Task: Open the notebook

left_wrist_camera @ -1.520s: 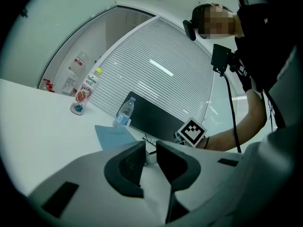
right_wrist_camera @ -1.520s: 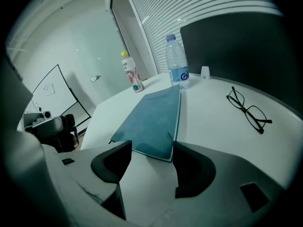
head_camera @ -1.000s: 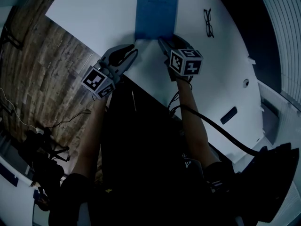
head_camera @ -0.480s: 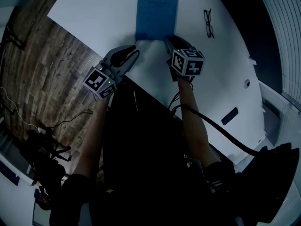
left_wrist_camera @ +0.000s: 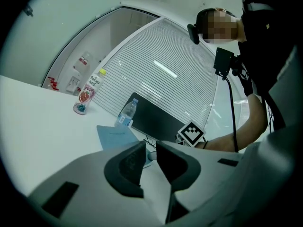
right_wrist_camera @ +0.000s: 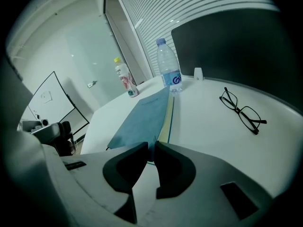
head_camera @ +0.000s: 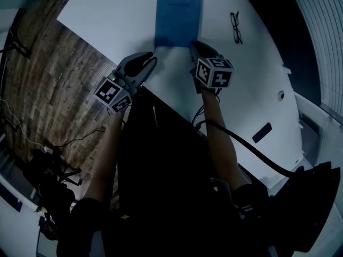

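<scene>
A blue notebook [head_camera: 178,17] lies on the white table [head_camera: 107,15], its far end towards a water bottle [right_wrist_camera: 168,70]. My right gripper [head_camera: 192,44] is at the notebook's near right corner. In the right gripper view the jaws [right_wrist_camera: 151,148] have just been closing and now pinch the corner of the blue cover [right_wrist_camera: 142,117], with cream page edges showing beside it. My left gripper [head_camera: 153,58] hovers over the table near the notebook's near left corner, its jaws [left_wrist_camera: 150,148] a narrow gap apart with nothing between them.
Black glasses [head_camera: 237,27] lie to the right of the notebook. A pink drink bottle [left_wrist_camera: 86,92] stands farther back, and a dark screen [left_wrist_camera: 158,119] stands behind the water bottle [left_wrist_camera: 125,115]. The table's near edge runs just under both grippers, with wooden floor [head_camera: 48,79] at the left.
The right gripper edged forward onto the notebook's near right corner and its jaws closed there. The left gripper and the notebook stayed where they were.
</scene>
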Demonstrator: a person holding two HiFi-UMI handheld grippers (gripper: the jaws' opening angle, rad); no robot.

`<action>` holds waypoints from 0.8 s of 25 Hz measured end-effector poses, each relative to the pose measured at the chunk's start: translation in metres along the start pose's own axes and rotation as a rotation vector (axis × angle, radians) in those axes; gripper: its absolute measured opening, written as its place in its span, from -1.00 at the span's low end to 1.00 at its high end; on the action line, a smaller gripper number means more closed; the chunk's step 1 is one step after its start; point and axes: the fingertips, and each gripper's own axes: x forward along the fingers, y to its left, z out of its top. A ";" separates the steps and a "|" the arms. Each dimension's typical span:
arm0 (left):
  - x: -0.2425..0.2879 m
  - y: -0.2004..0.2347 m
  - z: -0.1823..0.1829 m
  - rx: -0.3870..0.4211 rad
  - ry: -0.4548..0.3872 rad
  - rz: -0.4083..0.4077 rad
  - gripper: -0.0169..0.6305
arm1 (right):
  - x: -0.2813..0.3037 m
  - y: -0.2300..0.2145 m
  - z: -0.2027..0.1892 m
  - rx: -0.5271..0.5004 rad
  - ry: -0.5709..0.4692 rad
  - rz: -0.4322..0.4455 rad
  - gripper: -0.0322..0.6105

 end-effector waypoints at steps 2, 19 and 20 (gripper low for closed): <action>-0.001 -0.002 0.003 -0.004 -0.005 -0.001 -0.73 | -0.002 0.002 0.003 0.002 -0.010 0.003 -0.68; -0.025 -0.018 0.027 0.028 -0.028 -0.015 -0.73 | -0.025 0.032 0.029 -0.094 -0.070 0.013 -0.73; -0.026 -0.019 0.028 0.029 -0.032 -0.015 -0.73 | -0.026 0.034 0.031 -0.101 -0.074 0.012 -0.73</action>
